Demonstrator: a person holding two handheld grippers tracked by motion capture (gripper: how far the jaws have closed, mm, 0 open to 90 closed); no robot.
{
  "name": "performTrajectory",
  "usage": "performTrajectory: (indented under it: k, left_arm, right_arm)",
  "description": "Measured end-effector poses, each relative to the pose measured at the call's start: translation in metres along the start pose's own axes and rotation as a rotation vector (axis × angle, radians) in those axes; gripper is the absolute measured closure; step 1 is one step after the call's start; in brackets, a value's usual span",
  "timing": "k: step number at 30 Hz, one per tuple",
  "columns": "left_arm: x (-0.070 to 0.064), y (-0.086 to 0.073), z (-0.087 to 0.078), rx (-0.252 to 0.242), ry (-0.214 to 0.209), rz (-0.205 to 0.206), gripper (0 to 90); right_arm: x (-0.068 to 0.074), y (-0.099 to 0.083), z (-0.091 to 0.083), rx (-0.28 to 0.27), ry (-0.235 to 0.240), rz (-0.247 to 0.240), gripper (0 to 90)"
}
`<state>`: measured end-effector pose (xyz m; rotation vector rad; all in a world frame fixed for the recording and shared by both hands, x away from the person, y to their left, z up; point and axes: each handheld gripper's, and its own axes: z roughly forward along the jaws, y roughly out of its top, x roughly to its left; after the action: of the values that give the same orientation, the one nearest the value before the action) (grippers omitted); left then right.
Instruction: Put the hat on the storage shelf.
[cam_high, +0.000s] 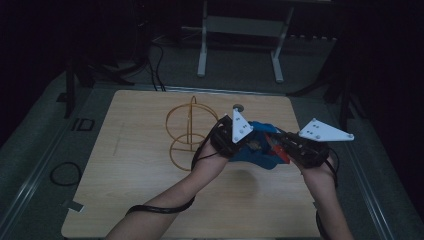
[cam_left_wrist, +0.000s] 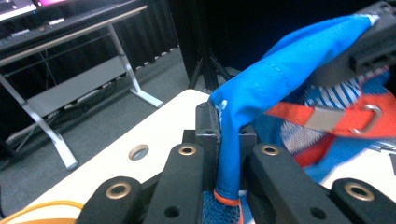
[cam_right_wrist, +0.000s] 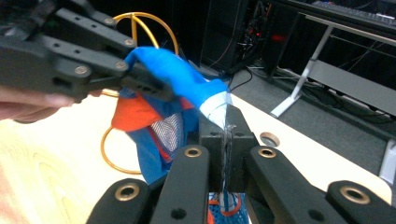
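Note:
A blue cloth bag (cam_high: 256, 146) with orange straps and mesh panels hangs between my two grippers above the table's right half. My left gripper (cam_high: 234, 135) is shut on one edge of the blue fabric (cam_left_wrist: 233, 140). My right gripper (cam_high: 286, 145) is shut on the other end, where a pale seam of the bag (cam_right_wrist: 215, 106) enters its jaws. An orange strap with a metal ring (cam_left_wrist: 369, 116) shows in the left gripper view. The left gripper (cam_right_wrist: 144, 81) also appears in the right gripper view, clamped on the bag.
A yellow wire stand (cam_high: 187, 131) of rings and uprights sits on the wooden table (cam_high: 150, 190) just left of the bag. A round hole (cam_high: 238, 107) marks the table's far edge. A white desk frame (cam_high: 240, 30) stands on the floor beyond.

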<state>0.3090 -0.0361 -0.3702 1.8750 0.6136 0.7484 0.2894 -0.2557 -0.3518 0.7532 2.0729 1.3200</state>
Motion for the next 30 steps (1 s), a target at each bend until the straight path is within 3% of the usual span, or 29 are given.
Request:
performTrajectory:
  k: [4, 8, 12, 20, 22, 24, 25, 26, 30]
  left_arm:
    - [0.001, -0.001, 0.001, -0.014, -0.011, 0.001, 88.0]
    - [-0.001, 0.001, -0.001, -0.057, -0.04, -0.013, 88.3]
    - [-0.003, 0.007, -0.007, -0.1, -0.06, -0.001, 88.3]
    - [-0.004, 0.012, -0.02, -0.155, -0.081, 0.014, 88.4]
    - [-0.002, 0.011, -0.021, -0.162, -0.098, 0.008, 88.3]
    - [0.007, 0.009, -0.025, -0.185, -0.126, 0.006, 88.3]
    - [0.01, 0.008, -0.026, -0.198, -0.147, 0.005, 88.3]
    - [0.013, 0.007, -0.028, -0.196, -0.144, 0.011, 88.2]
    - [0.025, 0.003, -0.033, -0.21, -0.245, 0.034, 88.2]
  right_arm:
    - [0.005, -0.006, -0.002, 0.003, 0.009, 0.013, 88.7]
    - [0.014, -0.012, -0.008, -0.01, 0.006, 0.016, 88.2]
    - [0.022, -0.015, -0.016, -0.023, 0.027, 0.01, 87.1]
    - [0.034, -0.023, -0.04, -0.096, 0.099, 0.025, 61.5]
    - [0.036, -0.024, -0.048, -0.108, 0.106, 0.011, 51.5]
    - [0.038, -0.025, -0.057, -0.132, 0.088, -0.009, 49.5]
    - [0.038, -0.026, -0.06, -0.14, 0.095, -0.007, 46.2]
    - [0.037, -0.027, -0.063, -0.144, 0.117, -0.017, 44.1]
    - [0.028, -0.032, -0.069, -0.149, 0.103, -0.007, 44.3]
